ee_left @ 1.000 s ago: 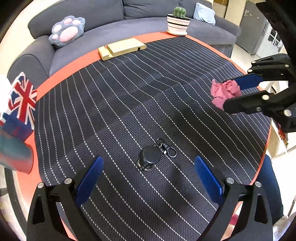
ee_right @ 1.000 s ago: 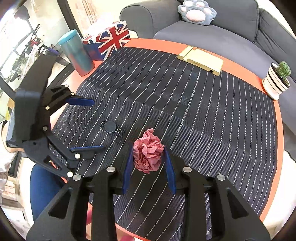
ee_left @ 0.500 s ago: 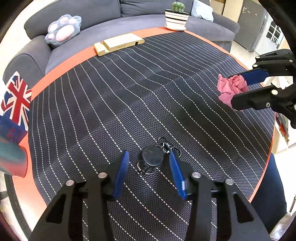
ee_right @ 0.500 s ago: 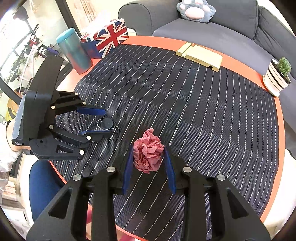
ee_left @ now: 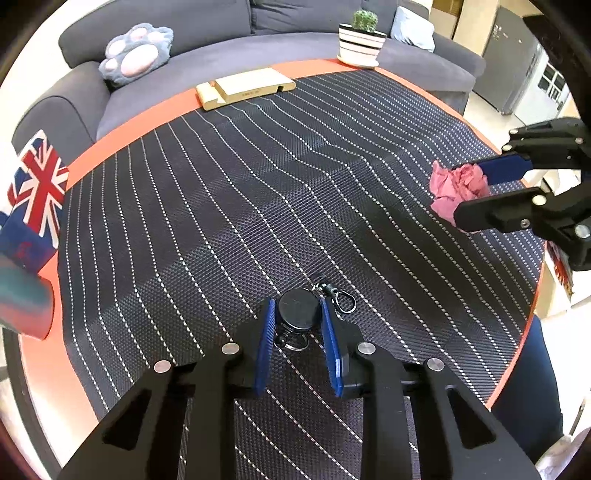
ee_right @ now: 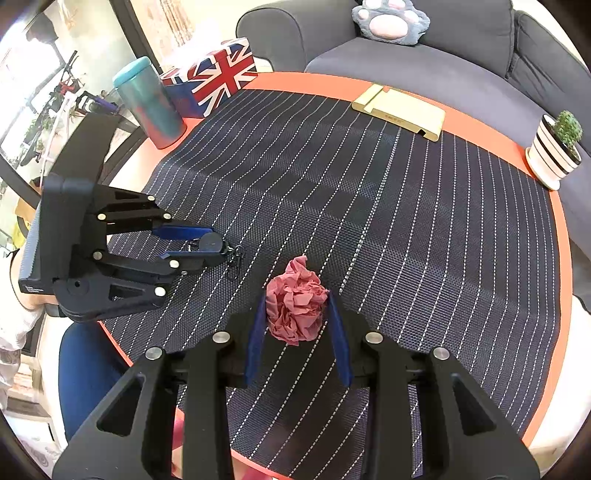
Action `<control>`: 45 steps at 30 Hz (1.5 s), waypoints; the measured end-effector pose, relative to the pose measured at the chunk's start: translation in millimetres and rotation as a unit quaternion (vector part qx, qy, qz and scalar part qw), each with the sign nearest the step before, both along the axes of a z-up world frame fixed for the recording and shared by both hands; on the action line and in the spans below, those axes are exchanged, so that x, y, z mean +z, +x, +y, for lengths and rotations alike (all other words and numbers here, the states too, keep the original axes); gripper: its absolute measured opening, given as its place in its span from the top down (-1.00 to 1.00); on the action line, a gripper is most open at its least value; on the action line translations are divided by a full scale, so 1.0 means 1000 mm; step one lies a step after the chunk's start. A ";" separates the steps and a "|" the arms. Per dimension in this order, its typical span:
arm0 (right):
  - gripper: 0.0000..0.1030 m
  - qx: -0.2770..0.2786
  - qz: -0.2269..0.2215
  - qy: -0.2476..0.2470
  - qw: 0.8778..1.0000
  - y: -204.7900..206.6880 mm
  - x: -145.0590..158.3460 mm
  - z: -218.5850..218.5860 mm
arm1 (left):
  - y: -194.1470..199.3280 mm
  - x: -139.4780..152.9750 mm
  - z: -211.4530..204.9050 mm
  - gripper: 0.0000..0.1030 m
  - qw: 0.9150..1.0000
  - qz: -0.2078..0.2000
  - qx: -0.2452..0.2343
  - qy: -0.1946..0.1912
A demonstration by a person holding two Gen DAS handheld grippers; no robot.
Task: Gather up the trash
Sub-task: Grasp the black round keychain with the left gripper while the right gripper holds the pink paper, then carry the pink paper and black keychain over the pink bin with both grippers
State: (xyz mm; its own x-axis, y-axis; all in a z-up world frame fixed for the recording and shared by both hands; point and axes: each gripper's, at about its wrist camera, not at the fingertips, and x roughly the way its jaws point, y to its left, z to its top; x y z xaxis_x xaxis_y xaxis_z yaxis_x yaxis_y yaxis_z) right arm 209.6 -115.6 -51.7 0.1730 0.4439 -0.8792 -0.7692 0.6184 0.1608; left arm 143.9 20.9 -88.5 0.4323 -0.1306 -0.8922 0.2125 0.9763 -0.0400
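My left gripper (ee_left: 297,314) is shut on a black round key reel (ee_left: 299,309) with a clip and ring, lying on the striped dark mat (ee_left: 258,206). It also shows in the right wrist view (ee_right: 210,242) between the left gripper's blue pads. My right gripper (ee_right: 297,306) is shut on a crumpled pink paper ball (ee_right: 295,299) and holds it just above the mat near the table's front edge. The ball also shows at the right of the left wrist view (ee_left: 456,186).
On the round orange table (ee_right: 295,79) stand a teal tumbler (ee_right: 149,101), a Union Jack tissue box (ee_right: 214,75), a wooden phone stand (ee_right: 400,110) and a striped pot with a cactus (ee_right: 554,155). A grey sofa with a paw cushion (ee_right: 391,16) lies behind.
My left gripper has moved forward over the key reel and closed its fingers from wide open onto it. The right gripper has kept the pink ball and barely moved.
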 end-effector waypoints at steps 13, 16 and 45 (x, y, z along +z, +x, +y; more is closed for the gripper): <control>0.37 0.006 -0.025 0.020 0.999 -0.025 0.015 -0.018 | -0.030 0.035 -0.001 0.52 0.999 -0.022 0.020 -0.020; 0.37 0.011 -0.034 0.022 0.999 -0.033 0.019 -0.024 | -0.041 0.043 -0.004 0.52 0.999 -0.030 0.023 -0.027; 0.37 0.051 -0.060 0.072 0.994 -0.160 0.048 -0.080 | -0.152 0.088 -0.055 0.51 0.994 -0.089 -0.011 -0.066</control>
State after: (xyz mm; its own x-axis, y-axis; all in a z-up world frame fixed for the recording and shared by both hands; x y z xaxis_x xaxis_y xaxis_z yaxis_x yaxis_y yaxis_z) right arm 50.0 -195.2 -3.6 0.2203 0.5840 -0.7813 -0.8455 0.5137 0.1456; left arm -8.0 -33.6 -0.6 0.5771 -0.2532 -0.7764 0.2492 0.9600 -0.1278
